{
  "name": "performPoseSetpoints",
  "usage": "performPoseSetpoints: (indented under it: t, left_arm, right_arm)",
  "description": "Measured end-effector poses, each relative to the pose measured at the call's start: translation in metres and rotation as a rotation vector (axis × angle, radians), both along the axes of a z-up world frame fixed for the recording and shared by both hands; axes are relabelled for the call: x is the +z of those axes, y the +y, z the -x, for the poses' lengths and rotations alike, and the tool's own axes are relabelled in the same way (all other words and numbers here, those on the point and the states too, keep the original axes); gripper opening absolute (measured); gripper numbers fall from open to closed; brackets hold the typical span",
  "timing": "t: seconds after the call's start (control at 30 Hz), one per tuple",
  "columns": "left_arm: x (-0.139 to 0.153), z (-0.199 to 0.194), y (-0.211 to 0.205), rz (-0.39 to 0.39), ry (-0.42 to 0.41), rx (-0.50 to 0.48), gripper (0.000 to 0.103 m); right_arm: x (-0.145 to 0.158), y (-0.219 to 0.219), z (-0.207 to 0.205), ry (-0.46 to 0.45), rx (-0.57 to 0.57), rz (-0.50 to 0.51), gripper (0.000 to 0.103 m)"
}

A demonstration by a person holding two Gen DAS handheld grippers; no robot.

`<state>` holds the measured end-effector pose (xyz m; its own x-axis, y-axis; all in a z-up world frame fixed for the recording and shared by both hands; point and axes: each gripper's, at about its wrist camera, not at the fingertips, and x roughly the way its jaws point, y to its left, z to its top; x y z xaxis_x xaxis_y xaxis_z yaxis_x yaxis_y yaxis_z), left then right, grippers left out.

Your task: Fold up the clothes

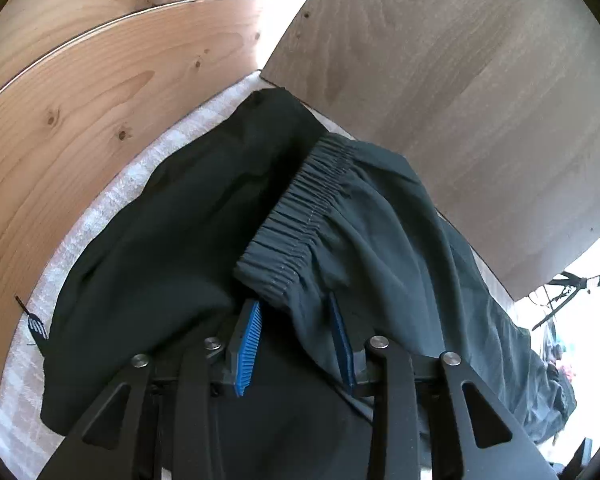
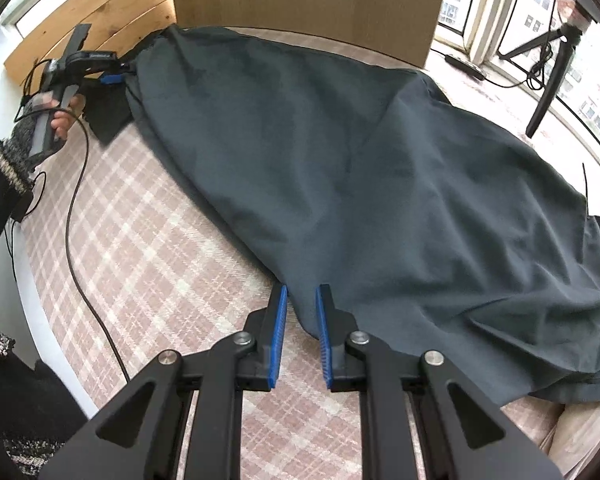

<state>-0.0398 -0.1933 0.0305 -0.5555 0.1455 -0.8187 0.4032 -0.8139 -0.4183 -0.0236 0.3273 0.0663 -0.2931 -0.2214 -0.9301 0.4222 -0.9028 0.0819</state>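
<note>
A dark grey garment (image 2: pixel 360 160) lies spread across the plaid bed cover (image 2: pixel 160 260). Its gathered elastic waistband (image 1: pixel 300 216) reaches between the blue pads (image 1: pixel 248 344) of my left gripper (image 1: pixel 294 304). The jaws there stand wide apart, and the cloth drapes over the right finger. A blacker piece of fabric (image 1: pixel 160 240) lies under and left of the waistband. In the right wrist view the left gripper (image 2: pixel 112 78) sits at the garment's far corner, held by a person's hand (image 2: pixel 60 120). My right gripper (image 2: pixel 302 290) is at the near edge, a narrow gap between its pads with the hem's tip inside.
A pine headboard (image 1: pixel 80 120) and a grey-brown wooden panel (image 1: pixel 460 80) close off the far side of the bed. A black cable (image 2: pixel 80 200) trails over the cover at left. A tripod (image 2: pixel 548 64) stands by the window at right. Pale bedding (image 2: pixel 572 432) shows at the lower right.
</note>
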Motion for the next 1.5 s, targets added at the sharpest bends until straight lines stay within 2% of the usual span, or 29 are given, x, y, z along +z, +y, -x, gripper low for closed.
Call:
performPoseSetpoints:
  t: [0.07,0.1,0.2,0.3,0.33,0.43,0.47,0.5,0.57,0.73,0.8,0.83,0.87,1.03,1.1,1.13,1.27,1.4,1.5]
  left_arm:
    - [0.003,-0.002,0.003,0.012,0.012,0.001,0.022]
    - [0.005,-0.003,0.004,0.010,0.025,0.001,0.004]
    - [0.026,-0.008,0.005,-0.010,0.093,0.008,0.004]
    - [0.050,-0.017,0.007,0.020,0.153,-0.002,0.004]
    - [0.051,-0.014,0.006,0.026,0.156,-0.004,0.004]
    - [0.038,-0.003,0.005,-0.017,0.095,-0.009,0.006]
    - [0.028,-0.001,0.002,-0.044,0.060,-0.016,0.010]
    - [0.024,-0.004,0.004,-0.039,0.027,-0.010,0.013]
    - [0.017,-0.010,0.004,-0.041,-0.001,0.009,0.031]
    - [0.007,-0.013,0.003,-0.070,0.015,0.041,0.037]
    - [0.005,-0.005,0.008,-0.053,0.018,0.024,0.031]
    - [0.005,-0.002,0.010,-0.044,0.019,0.016,0.009]
    - [0.008,-0.002,0.012,-0.045,0.036,0.007,0.008]
    - [0.046,-0.027,0.031,0.017,0.197,-0.029,0.008]
    - [0.060,-0.033,0.049,0.077,0.245,-0.095,0.008]
    - [0.067,-0.039,0.057,0.114,0.263,-0.129,0.008]
    - [0.059,-0.031,0.081,0.133,0.256,-0.179,0.008]
    - [0.031,-0.034,0.055,0.035,0.200,-0.044,0.008]
    - [0.006,-0.011,0.014,-0.060,0.197,0.054,0.007]
  right_arm:
    - [0.001,-0.002,-0.001,0.006,0.011,-0.008,0.015]
    - [0.002,-0.002,-0.001,0.008,0.010,-0.008,0.015]
    - [0.003,-0.001,-0.002,0.012,0.005,-0.006,0.015]
    - [0.005,0.002,-0.002,0.012,-0.008,0.005,0.015]
    - [0.005,0.002,-0.001,0.012,-0.012,0.008,0.015]
    - [0.005,0.001,-0.001,0.009,-0.012,0.016,0.015]
    - [0.005,0.000,-0.002,0.011,-0.005,0.012,0.015]
    - [0.005,-0.002,-0.002,0.013,0.002,0.008,0.015]
    - [0.007,-0.005,-0.001,0.014,0.009,0.004,0.015]
    - [0.009,-0.011,0.003,0.016,0.024,-0.006,0.015]
    - [0.010,-0.014,0.004,0.016,0.030,-0.010,0.015]
    - [0.011,-0.015,0.005,0.016,0.034,-0.012,0.015]
    - [0.011,-0.016,0.006,0.017,0.037,-0.014,0.015]
    - [0.059,-0.059,0.028,0.101,0.087,0.129,0.015]
    - [0.076,-0.081,0.047,0.125,0.092,0.211,0.016]
    - [0.083,-0.091,0.056,0.130,0.095,0.254,0.018]
    - [0.096,-0.136,0.099,0.102,0.090,0.396,0.025]
    - [0.092,-0.167,0.124,0.028,0.089,0.473,0.025]
    - [0.086,-0.165,0.119,0.035,0.079,0.460,0.026]
